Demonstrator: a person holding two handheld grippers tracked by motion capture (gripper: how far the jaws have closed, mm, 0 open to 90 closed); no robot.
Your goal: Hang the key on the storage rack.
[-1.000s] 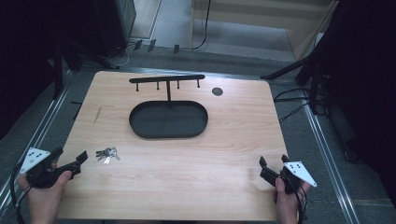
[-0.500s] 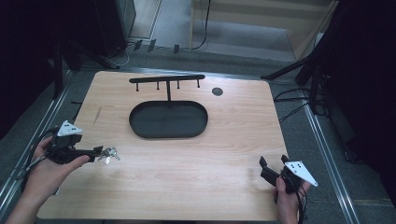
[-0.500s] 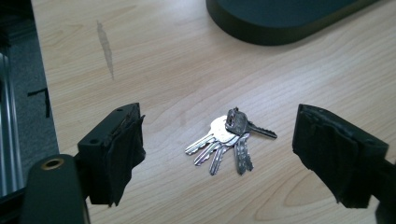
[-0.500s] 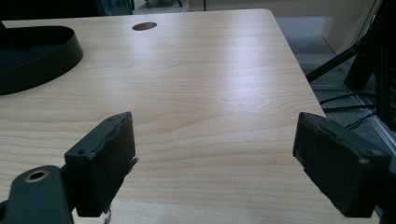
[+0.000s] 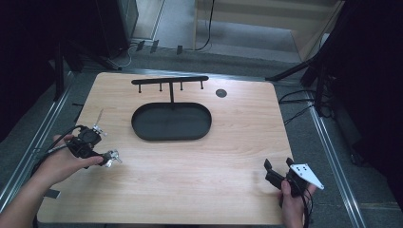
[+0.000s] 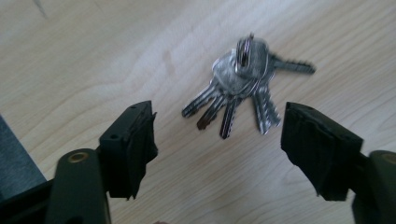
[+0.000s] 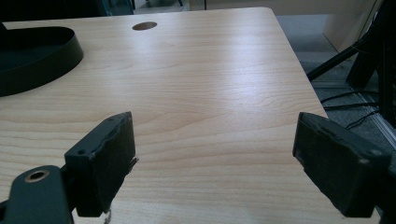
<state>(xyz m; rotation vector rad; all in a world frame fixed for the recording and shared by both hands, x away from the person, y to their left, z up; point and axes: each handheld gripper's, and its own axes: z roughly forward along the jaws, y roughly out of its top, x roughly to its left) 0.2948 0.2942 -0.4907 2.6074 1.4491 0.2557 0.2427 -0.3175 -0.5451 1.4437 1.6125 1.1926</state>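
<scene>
A bunch of silver keys (image 6: 243,79) on a ring lies flat on the wooden table (image 5: 237,142), near its left side. In the high view my left gripper (image 5: 100,153) is tilted down right over the keys (image 5: 112,158). Seen from the left gripper view, my left gripper (image 6: 218,125) is open, its jaws standing wide on either side of the keys' tips without touching them. My right gripper (image 5: 278,165) rests low at the front right of the table, held by a hand. It is open (image 7: 215,140) over bare wood with nothing between its jaws.
A black oval tray (image 5: 171,137) sits at the table's middle back, with a black rack of hooks (image 5: 170,80) standing behind it. A round cable hole (image 5: 221,93) lies at the back right. The tray's rim (image 7: 42,58) is far left of my right gripper.
My left gripper has moved from the front left edge forward and right, and now tips down over the keys. The keys and my right gripper have stayed put.
</scene>
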